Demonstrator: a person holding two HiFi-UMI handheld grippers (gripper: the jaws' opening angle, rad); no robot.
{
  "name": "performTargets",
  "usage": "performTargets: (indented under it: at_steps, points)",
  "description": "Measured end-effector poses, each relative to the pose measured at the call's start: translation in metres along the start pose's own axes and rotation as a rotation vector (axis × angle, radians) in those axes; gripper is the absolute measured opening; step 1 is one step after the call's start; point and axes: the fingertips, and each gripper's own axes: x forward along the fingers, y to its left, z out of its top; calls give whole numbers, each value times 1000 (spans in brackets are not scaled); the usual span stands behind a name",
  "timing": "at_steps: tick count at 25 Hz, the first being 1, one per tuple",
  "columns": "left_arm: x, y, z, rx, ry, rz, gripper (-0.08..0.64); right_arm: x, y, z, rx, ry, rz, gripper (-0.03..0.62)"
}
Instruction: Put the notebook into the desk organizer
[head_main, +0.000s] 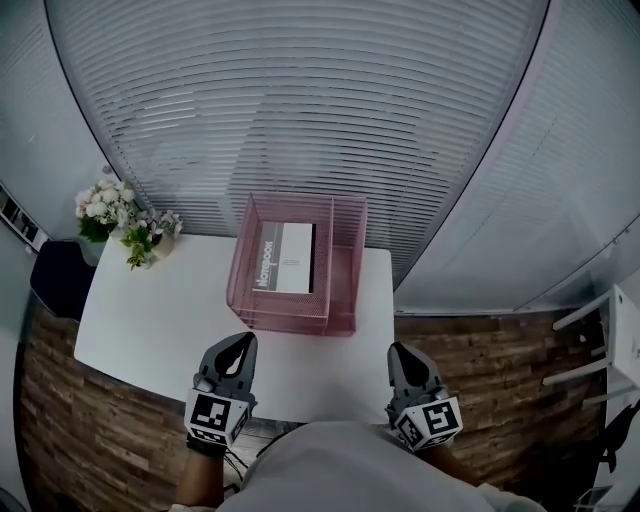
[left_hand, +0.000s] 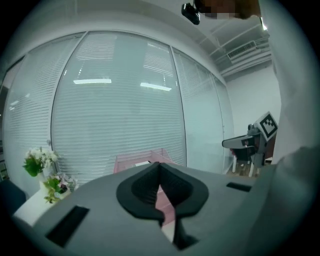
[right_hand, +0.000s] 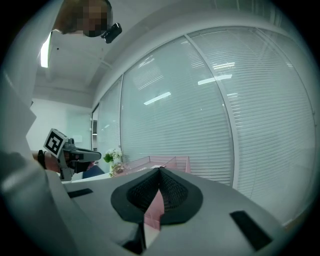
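Observation:
A grey and white notebook (head_main: 285, 258) lies flat inside the pink wire desk organizer (head_main: 290, 318) at the back middle of the white table (head_main: 150, 320). My left gripper (head_main: 238, 345) hovers over the table's front edge, well short of the organizer, shut with nothing between its jaws. My right gripper (head_main: 400, 352) sits level with it to the right, also shut and empty. In the left gripper view the closed jaws (left_hand: 159, 165) point toward the organizer (left_hand: 131, 159). The right gripper view shows its jaw tips (right_hand: 160, 170) meeting, with the organizer (right_hand: 150, 161) beyond.
A bunch of white flowers (head_main: 120, 222) stands at the table's back left corner. A glass wall with blinds (head_main: 300, 100) rises right behind the table. A dark seat (head_main: 60, 275) is at the left, and white furniture (head_main: 610, 350) at the far right.

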Motion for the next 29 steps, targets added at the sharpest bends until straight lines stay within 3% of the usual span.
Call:
performTargets:
  at_steps: [9, 17, 29]
  points:
    - [-13, -14, -10, -133, -71, 2, 8, 5, 14, 6, -27, -11, 35, 12]
    - [-17, -5, -10, -160, -81, 11, 8, 6, 18, 3, -32, -9, 38, 12]
    - [-14, -8, -12, -133, -79, -12, 8, 7, 18, -4, -36, -6, 42, 12]
